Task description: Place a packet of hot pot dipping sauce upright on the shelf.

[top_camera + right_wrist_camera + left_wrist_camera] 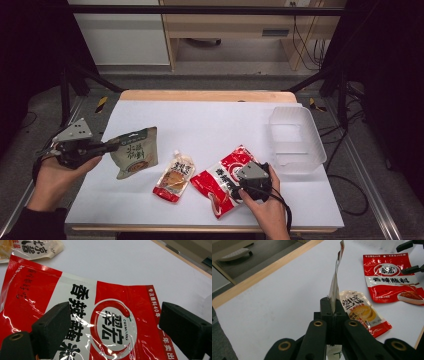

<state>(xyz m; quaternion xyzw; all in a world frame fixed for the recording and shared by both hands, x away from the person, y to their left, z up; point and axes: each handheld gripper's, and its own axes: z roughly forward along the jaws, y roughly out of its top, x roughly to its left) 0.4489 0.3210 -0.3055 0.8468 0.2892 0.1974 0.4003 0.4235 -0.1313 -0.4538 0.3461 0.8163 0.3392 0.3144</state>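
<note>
A person at a white-topped desk (210,120) lifts a grey-green printed foil pouch (135,151) by one edge, the left hand-held gripper (107,146) pressed together on that edge; in the left gripper view the pouch (336,282) stands edge-on above the pinched black tips. It hangs clear of the desk, well to the left of the clear plastic tub (296,137) at the desk's right side. Carried well, the pouch should stay high enough to pass over the small beige-and-red spouted sachet (175,176) and the large red-and-white seasoning packet (220,182), both lying between it and the tub, the grip kept firm since only a thin margin is caught. The left hand (55,177) holds its tool level, pointing toward the tub. The right hand-held gripper (239,186) hovers spread over the red packet (110,325), jaws astride its logo, right hand (267,207) angled down.
</note>
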